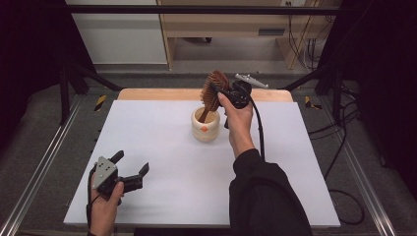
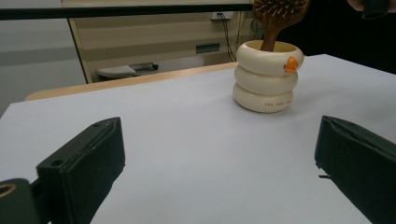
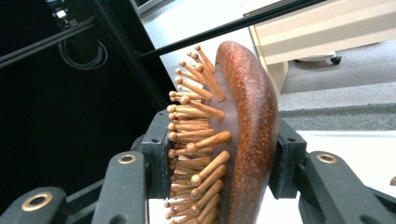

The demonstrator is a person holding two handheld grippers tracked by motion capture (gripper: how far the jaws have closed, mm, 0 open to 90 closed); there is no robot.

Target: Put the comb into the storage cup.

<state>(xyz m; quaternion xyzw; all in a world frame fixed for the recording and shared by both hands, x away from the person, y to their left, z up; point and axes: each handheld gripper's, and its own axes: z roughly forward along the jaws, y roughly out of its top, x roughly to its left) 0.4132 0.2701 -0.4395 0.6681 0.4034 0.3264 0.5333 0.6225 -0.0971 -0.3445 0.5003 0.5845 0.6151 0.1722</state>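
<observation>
A brown wooden hairbrush [image 1: 213, 88] stands with its handle down in a cream ringed cup [image 1: 206, 126] at the middle back of the white table. My right gripper [image 1: 216, 89] is shut on the brush's head. In the right gripper view the two pads press on the bristle side and the back of the hairbrush [image 3: 243, 126]. My left gripper [image 1: 132, 164] rests near the front left of the table, open with nothing between its fingers. In the left gripper view the cup [image 2: 267, 77] with a small orange mark stands ahead, and the hairbrush [image 2: 278, 16] rises from it.
The white table sheet [image 1: 162, 147] spreads wide between the two hands. A wooden strip [image 1: 147, 94] runs along the table's back edge. A grey metal tool [image 1: 252, 80] lies behind the right hand. Black frame bars and cables stand at both sides.
</observation>
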